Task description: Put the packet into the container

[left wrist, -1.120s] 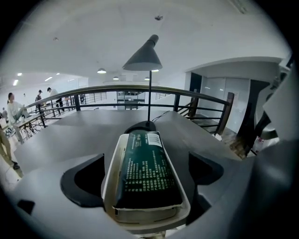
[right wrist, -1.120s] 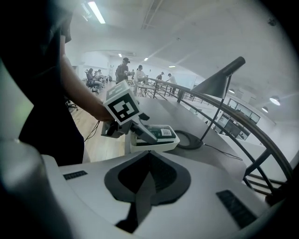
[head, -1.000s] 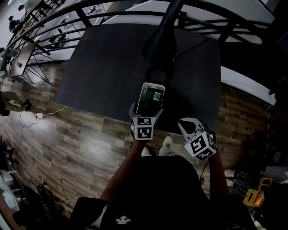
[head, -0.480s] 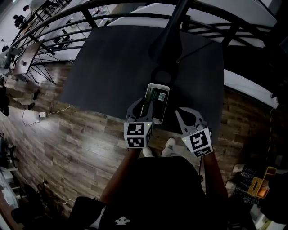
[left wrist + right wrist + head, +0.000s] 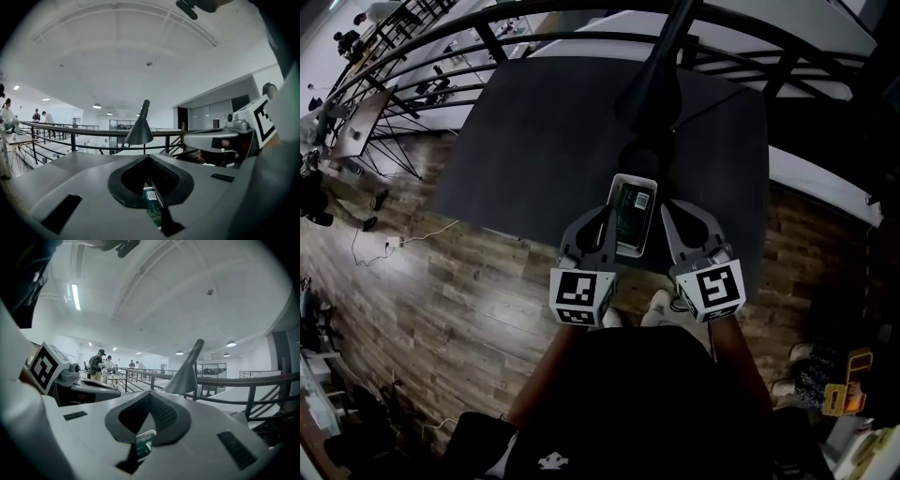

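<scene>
While packet (image 5: 634, 208) lies in container (image 5: 635, 177) on table (image 5: 544, 141) | left gripper (image 5: 149, 157) jaws just closed on nothing; right gripper (image 5: 150, 395) shut, empty | step: placing judged done | next: withdraw clear of container.

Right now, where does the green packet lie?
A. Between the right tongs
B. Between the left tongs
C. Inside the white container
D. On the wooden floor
C: in the head view the green packet lies inside the white container, which rests on the dark table.
</scene>
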The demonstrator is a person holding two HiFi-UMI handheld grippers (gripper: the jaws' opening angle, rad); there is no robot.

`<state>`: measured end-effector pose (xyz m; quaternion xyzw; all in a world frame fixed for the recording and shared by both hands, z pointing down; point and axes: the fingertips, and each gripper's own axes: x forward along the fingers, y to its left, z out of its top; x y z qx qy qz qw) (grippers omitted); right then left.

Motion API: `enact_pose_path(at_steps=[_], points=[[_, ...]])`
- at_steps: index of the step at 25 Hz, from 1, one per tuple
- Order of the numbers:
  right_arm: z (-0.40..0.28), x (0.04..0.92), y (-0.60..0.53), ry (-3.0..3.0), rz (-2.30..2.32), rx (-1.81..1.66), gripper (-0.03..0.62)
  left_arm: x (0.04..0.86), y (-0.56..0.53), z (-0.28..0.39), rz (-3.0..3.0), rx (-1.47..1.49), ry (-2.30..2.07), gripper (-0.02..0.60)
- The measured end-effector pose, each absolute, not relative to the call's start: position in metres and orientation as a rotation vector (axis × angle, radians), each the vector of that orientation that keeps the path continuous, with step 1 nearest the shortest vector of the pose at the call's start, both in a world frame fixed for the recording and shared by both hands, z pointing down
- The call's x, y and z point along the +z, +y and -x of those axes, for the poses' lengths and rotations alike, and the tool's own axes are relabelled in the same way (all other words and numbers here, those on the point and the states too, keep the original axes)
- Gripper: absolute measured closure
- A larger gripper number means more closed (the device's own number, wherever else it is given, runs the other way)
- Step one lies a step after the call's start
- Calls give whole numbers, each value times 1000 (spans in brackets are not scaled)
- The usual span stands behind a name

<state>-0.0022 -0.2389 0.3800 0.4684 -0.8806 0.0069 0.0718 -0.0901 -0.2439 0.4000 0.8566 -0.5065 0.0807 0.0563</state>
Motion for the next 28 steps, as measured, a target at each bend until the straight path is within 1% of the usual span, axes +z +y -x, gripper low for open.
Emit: enact_pose_path(at_steps=[4, 8, 13, 28], points=[[5, 360, -239, -2738, -1454, 29, 589, 382, -237, 86, -2677, 197, -1511, 575], [10, 349, -236, -2760, -1438, -44, 589, 374, -232, 83, -2710, 179, -1503, 575], [11, 355, -233, -2753, -1446, 4, 589, 370, -231, 82, -2733, 175, -1506, 575], [13, 357, -230, -2752, -1395, -20, 589, 370, -230, 77, -2735, 169, -1496, 575]])
